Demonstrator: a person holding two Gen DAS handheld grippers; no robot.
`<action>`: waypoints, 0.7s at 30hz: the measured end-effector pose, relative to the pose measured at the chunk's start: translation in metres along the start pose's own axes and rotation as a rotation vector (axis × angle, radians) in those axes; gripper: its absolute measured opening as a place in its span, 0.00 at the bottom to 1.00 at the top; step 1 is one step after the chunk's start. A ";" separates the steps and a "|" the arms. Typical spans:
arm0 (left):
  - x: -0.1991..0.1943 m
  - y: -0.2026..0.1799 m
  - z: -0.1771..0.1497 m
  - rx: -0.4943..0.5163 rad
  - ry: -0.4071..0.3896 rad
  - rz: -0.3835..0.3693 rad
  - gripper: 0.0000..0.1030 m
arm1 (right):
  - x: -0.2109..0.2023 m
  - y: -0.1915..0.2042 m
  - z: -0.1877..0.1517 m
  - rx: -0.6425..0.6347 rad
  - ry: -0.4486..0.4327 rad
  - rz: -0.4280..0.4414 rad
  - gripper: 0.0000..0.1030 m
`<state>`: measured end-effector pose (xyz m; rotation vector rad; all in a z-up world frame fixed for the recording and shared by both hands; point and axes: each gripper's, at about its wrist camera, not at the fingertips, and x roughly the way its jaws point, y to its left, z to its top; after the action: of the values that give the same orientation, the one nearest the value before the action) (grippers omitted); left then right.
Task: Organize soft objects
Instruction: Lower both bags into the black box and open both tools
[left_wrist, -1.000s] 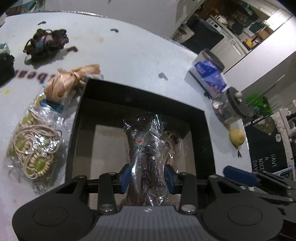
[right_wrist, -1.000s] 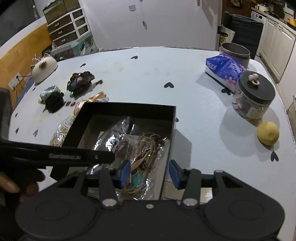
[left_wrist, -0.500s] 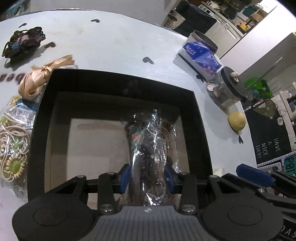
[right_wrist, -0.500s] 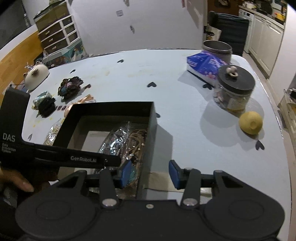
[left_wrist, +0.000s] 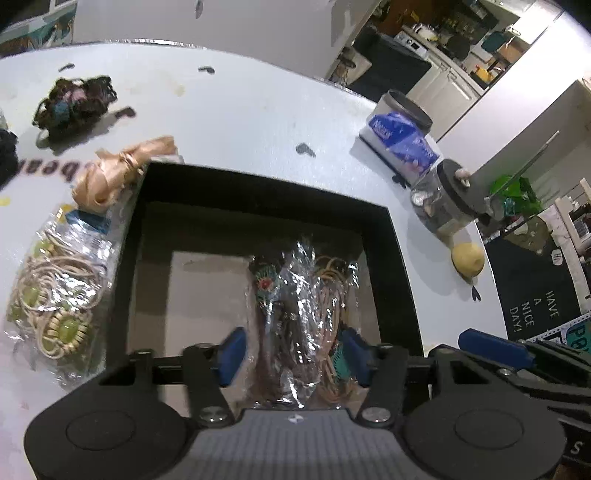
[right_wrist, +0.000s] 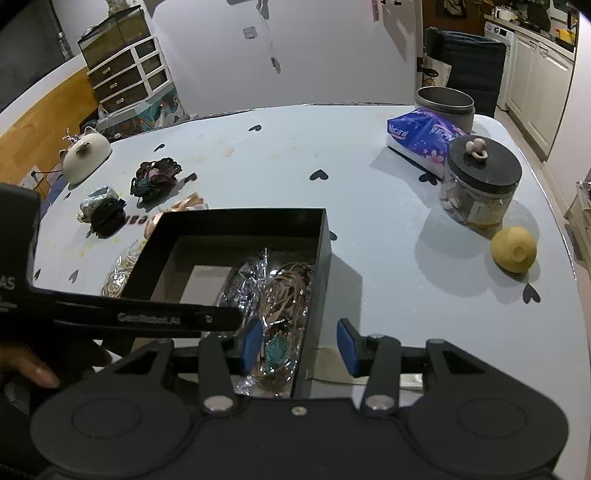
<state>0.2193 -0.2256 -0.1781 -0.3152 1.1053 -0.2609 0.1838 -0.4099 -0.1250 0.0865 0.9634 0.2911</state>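
Your left gripper (left_wrist: 291, 356) hangs fingers spread, empty, over the cellophane packets (left_wrist: 299, 295) lying inside the black box (left_wrist: 258, 192); your right gripper (right_wrist: 299, 345), fingers parted and empty, straddles its wall

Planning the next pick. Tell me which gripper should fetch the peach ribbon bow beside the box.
Left. The left gripper is open over the black box, and the peach ribbon bow lies by the box's far-left corner. The right gripper straddles the opposite wall.
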 end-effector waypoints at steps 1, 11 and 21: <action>-0.003 0.001 0.000 0.002 -0.012 0.004 0.32 | 0.000 0.000 0.000 -0.001 -0.001 0.000 0.45; 0.021 -0.001 -0.008 0.040 0.092 0.000 0.17 | -0.002 0.000 -0.005 0.004 0.010 -0.001 0.45; -0.006 -0.010 -0.010 0.122 0.008 0.010 0.42 | -0.010 0.001 -0.009 0.032 -0.026 0.017 0.45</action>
<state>0.2076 -0.2343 -0.1734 -0.2003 1.0937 -0.3196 0.1706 -0.4127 -0.1220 0.1278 0.9425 0.2892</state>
